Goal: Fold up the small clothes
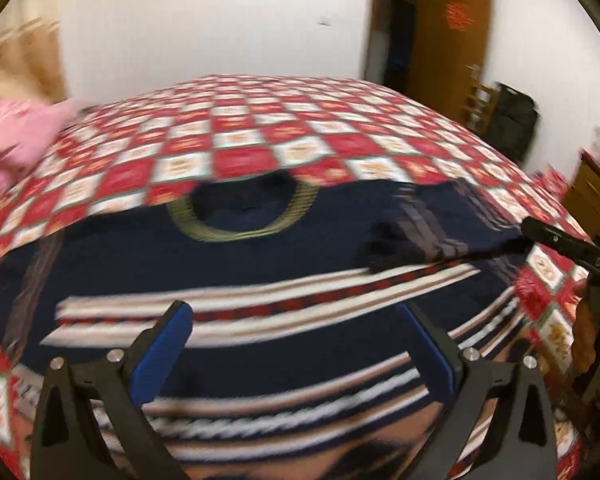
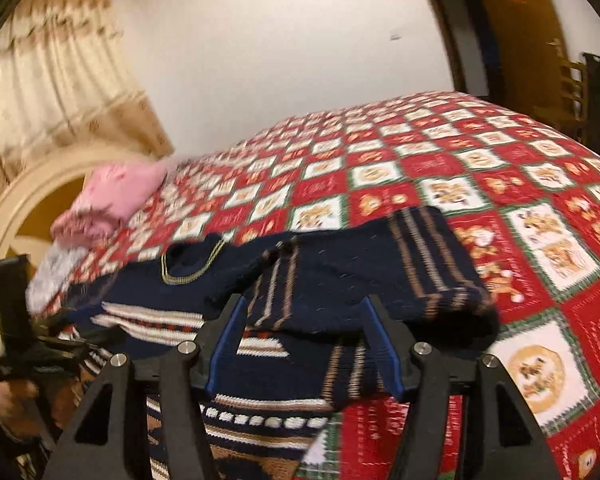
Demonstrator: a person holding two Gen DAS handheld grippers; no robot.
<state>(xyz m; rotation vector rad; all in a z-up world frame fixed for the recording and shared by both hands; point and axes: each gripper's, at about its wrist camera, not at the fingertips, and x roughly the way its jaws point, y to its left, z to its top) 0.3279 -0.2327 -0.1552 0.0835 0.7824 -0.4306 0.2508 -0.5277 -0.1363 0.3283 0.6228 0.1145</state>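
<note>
While the navy knitted sweater with cream and tan stripes [image 2: 340, 280] lies flat on the red-and-white checked bedspread [image 2: 500, 184], we hold both sets of jaws wide and empty above it. Its folded-in sleeve [image 2: 432, 260] runs straight ahead of our right gripper [image 2: 302, 344], nearer than our left gripper [image 1: 296, 344], which sits over the hem.

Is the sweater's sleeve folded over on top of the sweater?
Yes, the striped sleeve lies folded across the navy sweater on the checkered bedspread.

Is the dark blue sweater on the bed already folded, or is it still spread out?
Partly folded. The sweater lies mostly flat on the bedspread, but one striped sleeve is turned in over its body.
</note>
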